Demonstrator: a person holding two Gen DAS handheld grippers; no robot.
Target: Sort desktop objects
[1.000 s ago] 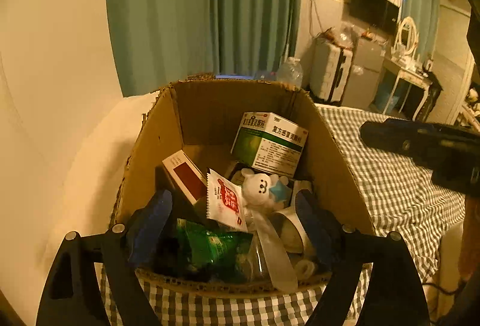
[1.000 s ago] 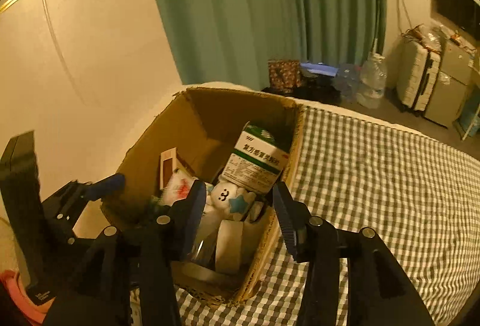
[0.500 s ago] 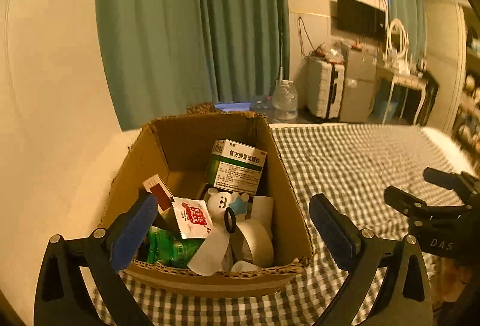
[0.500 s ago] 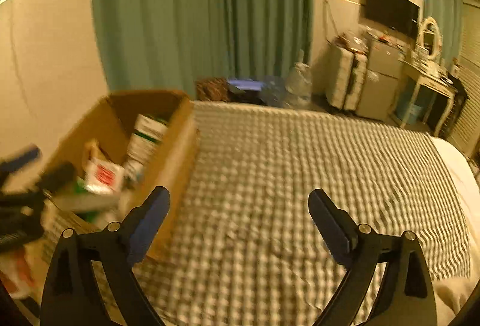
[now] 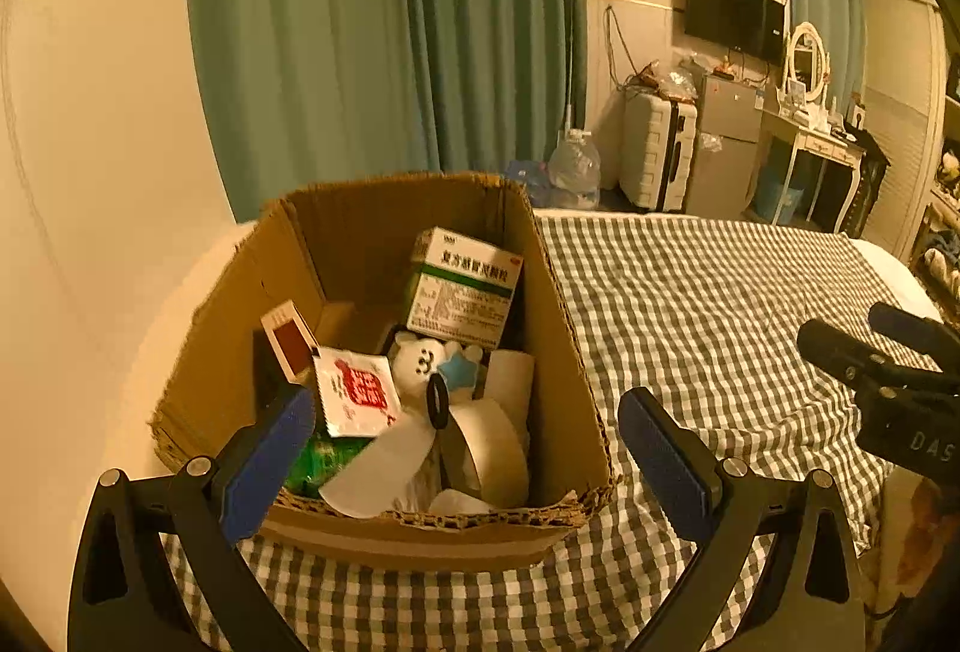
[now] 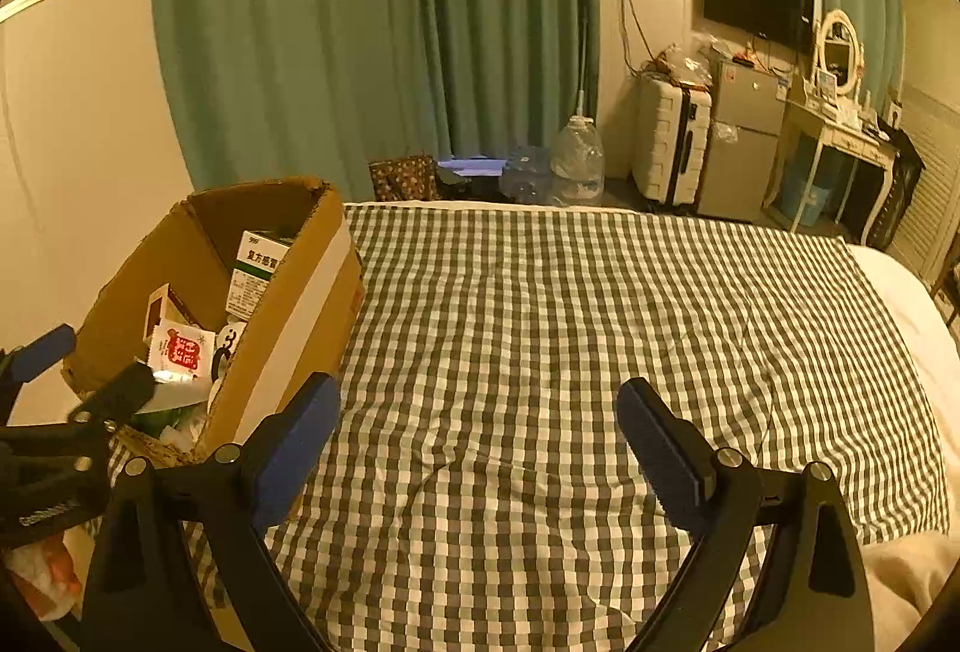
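Note:
An open cardboard box (image 5: 564, 352) stands on the checked cloth (image 5: 720, 304). Inside lie a green-and-white medicine carton (image 5: 462, 286), a white bear toy (image 5: 423, 361), a red-printed sachet (image 5: 357, 391), a small red-brown box (image 5: 288, 337), a tape roll (image 5: 492, 445) and a green packet (image 5: 318, 457). My left gripper (image 5: 465, 445) hangs open in front of the box's near wall, nothing between its fingers. My right gripper (image 6: 477, 427) is open over bare cloth (image 6: 570, 322), right of the box (image 6: 288, 304); it appears at the right edge (image 5: 882, 364) of the left wrist view.
A green curtain (image 6: 372, 40) and pale wall stand behind the bed. Water jugs (image 6: 576, 166), a white suitcase (image 6: 669, 142), a small fridge (image 6: 741, 136), a wall television (image 6: 759, 1) and a dressing table (image 6: 840, 130) line the far right side.
Both grippers pulled back out of the box and opened wide. The right one swung away to the right over the cloth. The bear toy and the other items stay in the box.

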